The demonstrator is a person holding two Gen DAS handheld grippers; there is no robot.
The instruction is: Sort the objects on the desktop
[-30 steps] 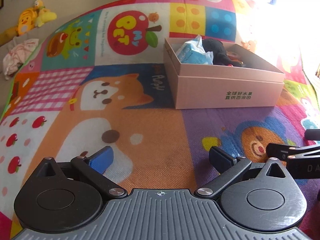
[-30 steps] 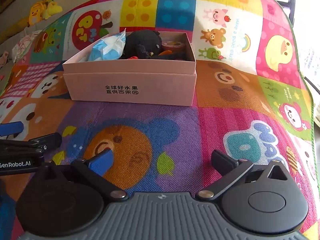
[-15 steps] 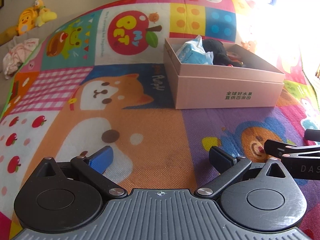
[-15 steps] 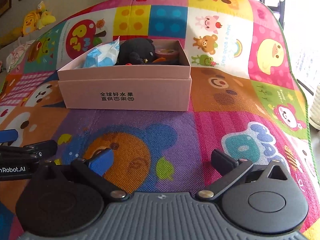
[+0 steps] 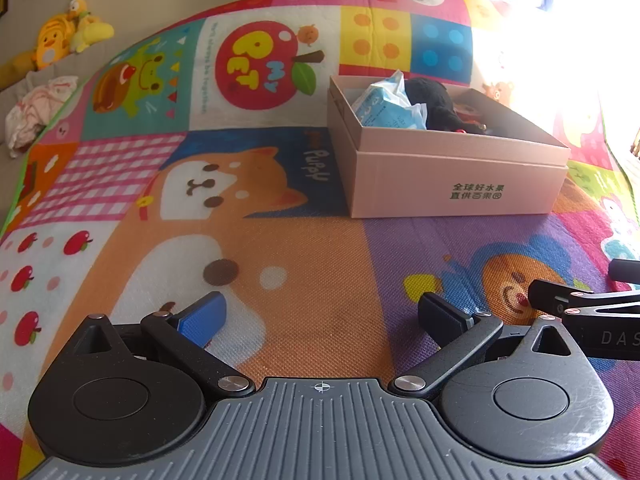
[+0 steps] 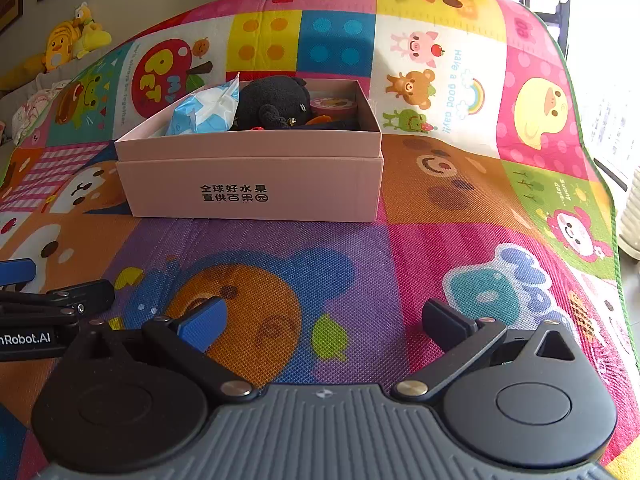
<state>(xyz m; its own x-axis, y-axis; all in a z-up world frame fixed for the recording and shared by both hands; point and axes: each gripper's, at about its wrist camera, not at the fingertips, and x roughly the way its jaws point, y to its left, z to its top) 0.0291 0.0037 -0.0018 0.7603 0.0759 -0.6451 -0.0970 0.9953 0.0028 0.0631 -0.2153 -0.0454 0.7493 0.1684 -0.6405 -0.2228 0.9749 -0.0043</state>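
Observation:
A pink cardboard box (image 5: 460, 188) (image 6: 252, 192) with green print stands on a colourful cartoon play mat (image 5: 304, 248) (image 6: 440, 208). Inside it lie a blue-and-white packet (image 5: 384, 106) (image 6: 204, 110), a black plush toy (image 5: 434, 100) (image 6: 276, 102) and a small pink tub (image 6: 334, 105). My left gripper (image 5: 322, 316) is open and empty, low over the mat, well short of the box and to its left. My right gripper (image 6: 324, 318) is open and empty, facing the box's front wall. Each gripper shows at the edge of the other's view.
Yellow plush toys (image 5: 66, 32) (image 6: 72, 38) and a bundle of pale cloth (image 5: 38, 112) lie on a grey sofa beyond the mat's far left edge. The mat's right edge (image 6: 608, 200) drops off toward a brightly lit window side.
My right gripper has drawn back a little from the box and shifted, so the box sits more centred and farther off. My left gripper has barely moved.

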